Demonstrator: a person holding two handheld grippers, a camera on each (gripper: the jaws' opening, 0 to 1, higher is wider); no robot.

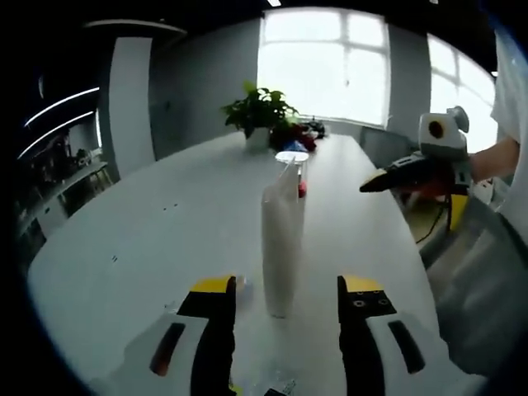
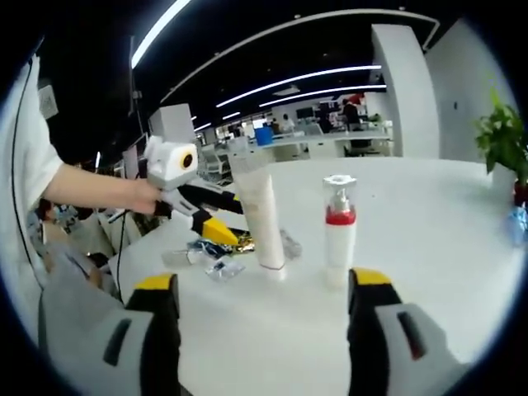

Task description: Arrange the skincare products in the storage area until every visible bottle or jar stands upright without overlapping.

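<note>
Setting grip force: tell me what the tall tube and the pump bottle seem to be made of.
Tall tube: likely soft plastic, matte white; flattened crimped top in the left gripper view. Pump bottle: probably rigid plastic, smooth white body, red collar, clear-looking pump head.

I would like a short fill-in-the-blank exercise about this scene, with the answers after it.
1. The white tube stands ____ on the table.
2. The pump bottle has a ____ collar under its pump.
3. The jaws of the right gripper are ____, holding nothing.
4. At the table's far end is a potted ____.

Answers: upright; red; open; plant
</note>
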